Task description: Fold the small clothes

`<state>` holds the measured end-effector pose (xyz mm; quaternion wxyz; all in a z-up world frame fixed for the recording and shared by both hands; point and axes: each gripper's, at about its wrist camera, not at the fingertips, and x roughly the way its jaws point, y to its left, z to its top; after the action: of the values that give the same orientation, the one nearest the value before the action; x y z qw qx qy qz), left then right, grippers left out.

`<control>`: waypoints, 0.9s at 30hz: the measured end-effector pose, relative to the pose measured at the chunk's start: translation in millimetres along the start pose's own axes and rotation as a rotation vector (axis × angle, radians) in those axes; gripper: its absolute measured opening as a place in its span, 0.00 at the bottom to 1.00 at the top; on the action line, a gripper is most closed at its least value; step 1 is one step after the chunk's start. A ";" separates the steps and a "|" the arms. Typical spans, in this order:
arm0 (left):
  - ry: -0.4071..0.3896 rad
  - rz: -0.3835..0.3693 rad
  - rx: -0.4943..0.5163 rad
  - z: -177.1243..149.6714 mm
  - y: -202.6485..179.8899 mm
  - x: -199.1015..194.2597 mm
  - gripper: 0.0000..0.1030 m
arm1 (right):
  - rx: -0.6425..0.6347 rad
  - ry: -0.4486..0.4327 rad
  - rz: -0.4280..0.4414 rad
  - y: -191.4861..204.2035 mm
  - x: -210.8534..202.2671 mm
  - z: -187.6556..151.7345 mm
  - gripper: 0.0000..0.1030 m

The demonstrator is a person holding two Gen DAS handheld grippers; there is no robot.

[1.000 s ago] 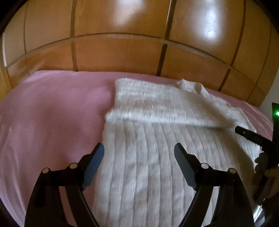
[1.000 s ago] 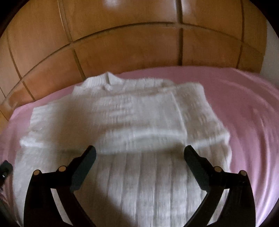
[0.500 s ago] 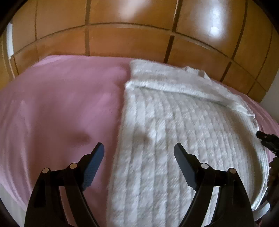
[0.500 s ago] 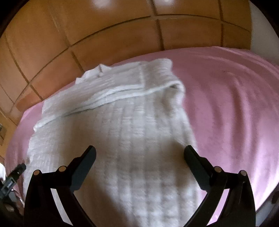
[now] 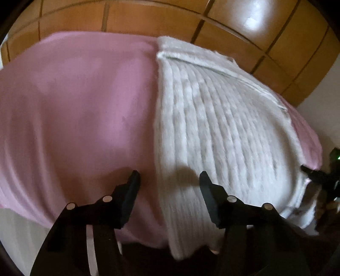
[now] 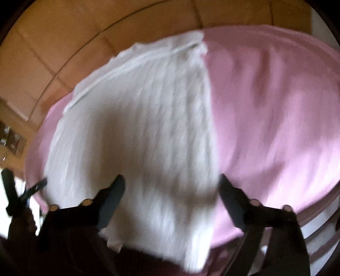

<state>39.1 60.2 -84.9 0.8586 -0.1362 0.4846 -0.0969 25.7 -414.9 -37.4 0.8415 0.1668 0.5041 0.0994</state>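
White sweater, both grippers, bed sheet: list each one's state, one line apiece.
White sweater: lying flat on the bed, a folded band across its far end, near hem drooping over the bed edge.
Left gripper: open, empty, straddling the sweater's left edge.
Right gripper: open, empty, over the sweater's right edge.
Pink sheet: spread over the bed, lightly creased.
Wooden headboard: panelled, behind the bed.

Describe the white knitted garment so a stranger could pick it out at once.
Start at the wooden panelled headboard and come down onto the pink bedsheet. Lying flat on it, reaching the near edge, is the white ribbed knit sweater. It is the only white, fuzzy, ridged thing on the smooth pink sheet.
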 end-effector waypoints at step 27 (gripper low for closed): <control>-0.156 -0.170 -0.265 174.7 22.9 50.0 0.35 | 0.290 -0.195 0.161 -23.8 21.0 142.0 0.28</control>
<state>215.5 91.4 -46.5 0.8569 -0.2960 0.4117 -0.0934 160.8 -455.6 -1.6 0.8428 0.3351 0.4142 0.0759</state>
